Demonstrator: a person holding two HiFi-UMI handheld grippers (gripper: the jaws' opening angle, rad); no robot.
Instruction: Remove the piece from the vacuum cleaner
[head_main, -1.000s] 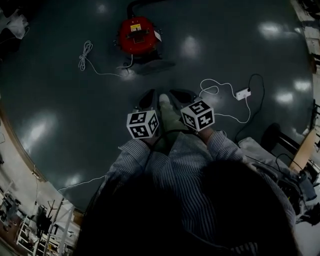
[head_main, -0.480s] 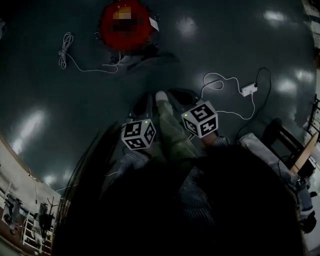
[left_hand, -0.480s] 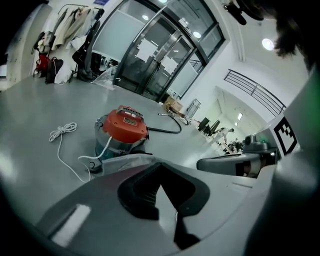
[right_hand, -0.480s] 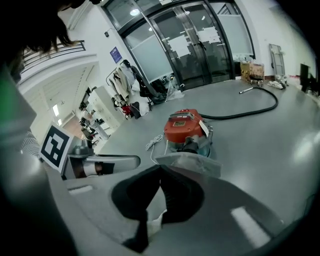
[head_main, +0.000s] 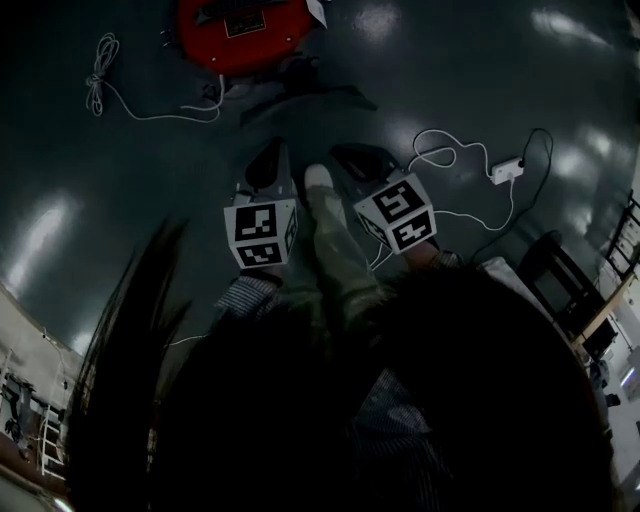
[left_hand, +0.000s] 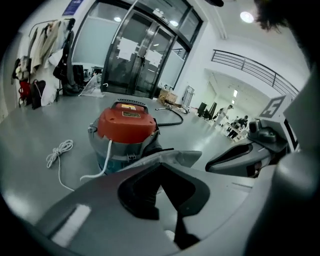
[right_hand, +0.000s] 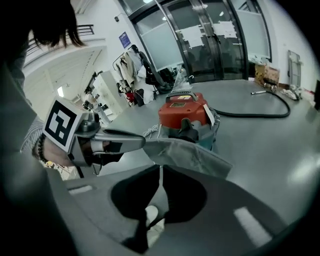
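Observation:
The red-topped vacuum cleaner (head_main: 240, 30) stands on the dark floor, cut off by the top edge of the head view. It shows whole beyond the jaws in both gripper views (left_hand: 125, 130) (right_hand: 185, 117), with a black part on its near side. My left gripper (head_main: 270, 160) (left_hand: 160, 162) is shut and empty, a good way short of it. Beside it, my right gripper (head_main: 355, 160) (right_hand: 161, 167) has its jaws just starting to open, with only a hairline slit and nothing between them. A trouser leg and pale shoe (head_main: 318, 180) stretch forward between the two grippers.
A coiled white cord (head_main: 97, 75) lies left of the vacuum. A white power strip (head_main: 505, 170) with looped cables lies on the floor to the right. A black hose (right_hand: 260, 112) trails away behind the vacuum. Furniture legs (head_main: 560, 270) stand at the right edge.
In the head view the vacuum has slid up to the top edge. The foot between the grippers has stepped forward. Both grippers stay side by side, held low.

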